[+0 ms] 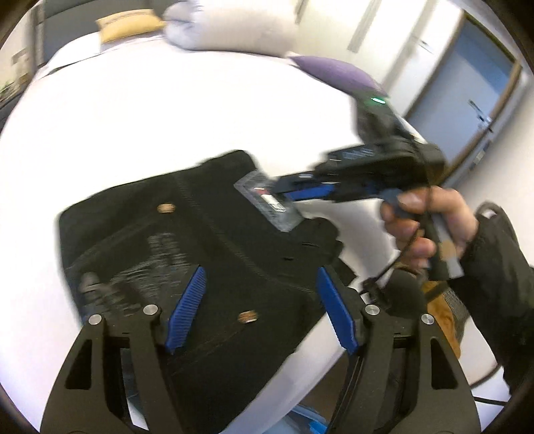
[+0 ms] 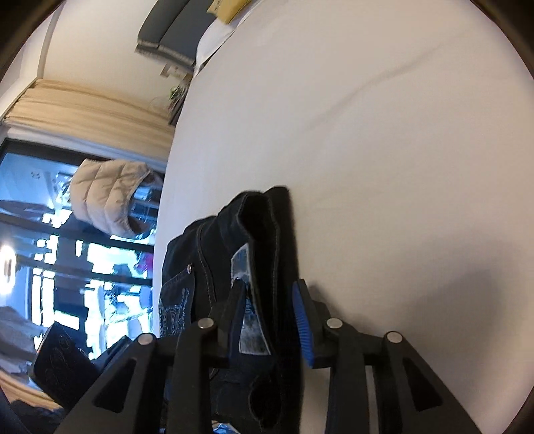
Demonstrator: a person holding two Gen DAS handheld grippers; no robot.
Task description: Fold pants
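Note:
Black jeans [image 1: 200,233] lie folded on a white bed [image 1: 167,117], with a grey waistband label [image 1: 270,203] and brass rivets showing. My left gripper [image 1: 263,297] hovers over the jeans near the bed's edge, open, its blue pads wide apart and clear of the cloth. A hand [image 1: 424,220] holds my right gripper [image 1: 285,188], whose tips are at the label. In the right wrist view the folded waistband [image 2: 267,233] stands between the right gripper's [image 2: 272,300] jaws; the pads sit slightly apart from the cloth, so it is open.
A white pillow [image 1: 227,30], a purple pillow [image 1: 337,73] and a yellow cushion [image 1: 126,26] lie at the bed's far end. A door [image 1: 467,93] is at the right. A window [image 2: 66,250] and a beige quilted jacket [image 2: 106,197] are beyond the bed [image 2: 367,167].

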